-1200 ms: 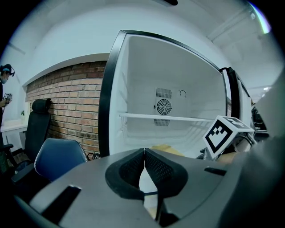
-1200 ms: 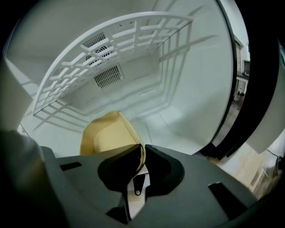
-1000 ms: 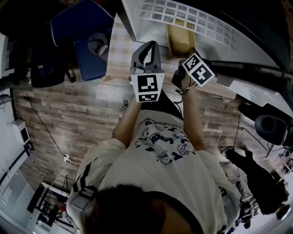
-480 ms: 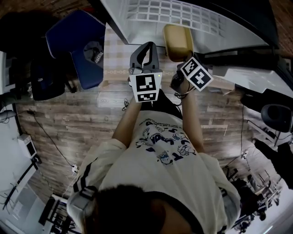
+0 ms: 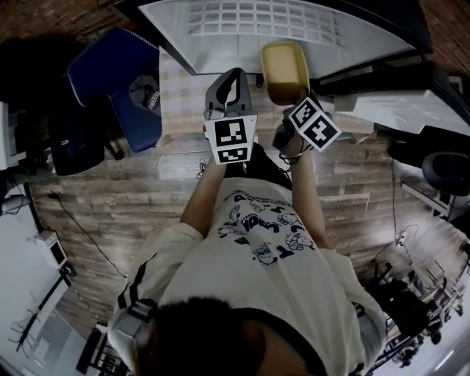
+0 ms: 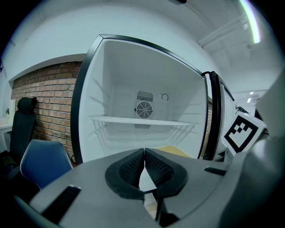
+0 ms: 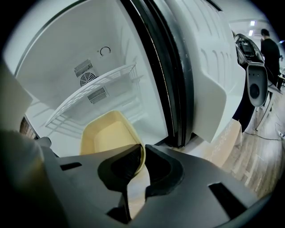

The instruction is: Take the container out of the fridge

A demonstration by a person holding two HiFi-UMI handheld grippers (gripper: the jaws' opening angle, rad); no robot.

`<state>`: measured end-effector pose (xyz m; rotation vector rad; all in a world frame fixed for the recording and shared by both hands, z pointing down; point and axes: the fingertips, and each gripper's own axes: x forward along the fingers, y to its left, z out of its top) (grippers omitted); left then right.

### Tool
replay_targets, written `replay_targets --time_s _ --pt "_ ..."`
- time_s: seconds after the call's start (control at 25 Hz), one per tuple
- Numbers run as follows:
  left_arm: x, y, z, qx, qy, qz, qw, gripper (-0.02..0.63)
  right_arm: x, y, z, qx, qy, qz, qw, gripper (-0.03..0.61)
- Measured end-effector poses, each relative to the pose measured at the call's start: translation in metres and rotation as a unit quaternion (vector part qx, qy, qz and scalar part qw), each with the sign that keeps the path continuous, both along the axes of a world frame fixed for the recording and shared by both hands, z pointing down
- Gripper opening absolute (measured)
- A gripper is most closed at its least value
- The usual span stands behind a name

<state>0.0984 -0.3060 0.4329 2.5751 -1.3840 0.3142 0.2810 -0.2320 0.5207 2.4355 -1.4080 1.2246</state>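
Observation:
A pale yellow container (image 5: 285, 67) hangs at the mouth of the open white fridge (image 5: 294, 22). My right gripper (image 5: 294, 103) is shut on its near rim; in the right gripper view the rim (image 7: 141, 156) is pinched between the pads and the tub (image 7: 107, 133) reaches toward the fridge interior. Beside it to the left, my left gripper (image 5: 233, 79) is shut with nothing in it. The left gripper view has the pads touching (image 6: 144, 153), with a corner of the container (image 6: 176, 151) just beyond them.
The fridge holds a wire shelf (image 6: 142, 121) and a rear fan vent (image 6: 144, 108). Its door (image 7: 209, 67) stands open to the right. A blue chair (image 5: 121, 81) is at the left, a checked mat (image 5: 183, 92) lies before the fridge, and the floor is wood plank.
The container, gripped by the right gripper, has come out of the fridge's shadow toward the person. The left gripper stays alongside it.

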Motion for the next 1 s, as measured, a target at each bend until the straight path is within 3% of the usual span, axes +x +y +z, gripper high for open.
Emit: replay_targets --time_s 1.0 --pt "-0.006 0.010 -0.004 0.003 0.003 0.007 1.0000 0.018 -0.011 0.026 -0.005 -0.006 0.001 0.006 1.000 0.051"
